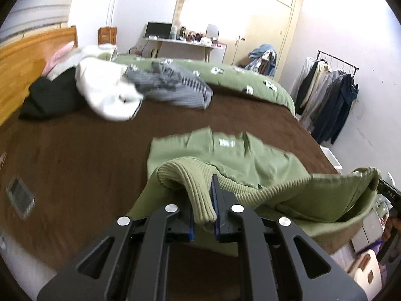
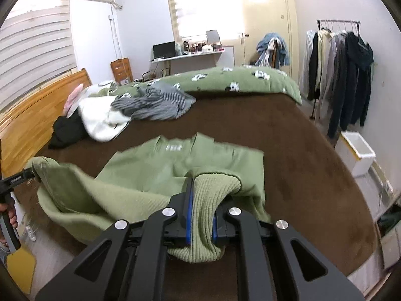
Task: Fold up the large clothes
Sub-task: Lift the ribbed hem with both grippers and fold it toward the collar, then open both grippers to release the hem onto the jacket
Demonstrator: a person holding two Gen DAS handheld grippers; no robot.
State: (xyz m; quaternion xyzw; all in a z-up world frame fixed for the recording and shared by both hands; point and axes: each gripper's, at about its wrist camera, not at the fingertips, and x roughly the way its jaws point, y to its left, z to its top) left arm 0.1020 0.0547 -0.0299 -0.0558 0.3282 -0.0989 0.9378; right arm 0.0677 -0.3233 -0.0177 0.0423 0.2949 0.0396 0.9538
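The left gripper (image 1: 204,200) is clamped on one corner of the ribbed hem of a green sweatshirt (image 1: 250,160), and the right gripper (image 2: 203,208) is clamped on the other ribbed corner, each pinching a bunched wad of knit between its blue pads.

The sweatshirt lies on the brown bed cover (image 1: 75,155), its collar end flat and farthest from the grippers. The hem end is lifted off the bed and sags in a loose trough between the two grips.

Two things could go wrong, as I judge it. That slack middle may drop and crease under the fold if the grippers carry the hem forward without first drawing it taut. The flat collar end is held only by its own weight, so a hard forward pull could drag it along the bed cover and skew the fold. Each grip holds only a small corner of thick rib, which could slip out.

The unfolded pile, a white garment (image 1: 107,92) and a striped grey one (image 1: 170,87), lies well apart, near the wooden headboard (image 1: 20,67).
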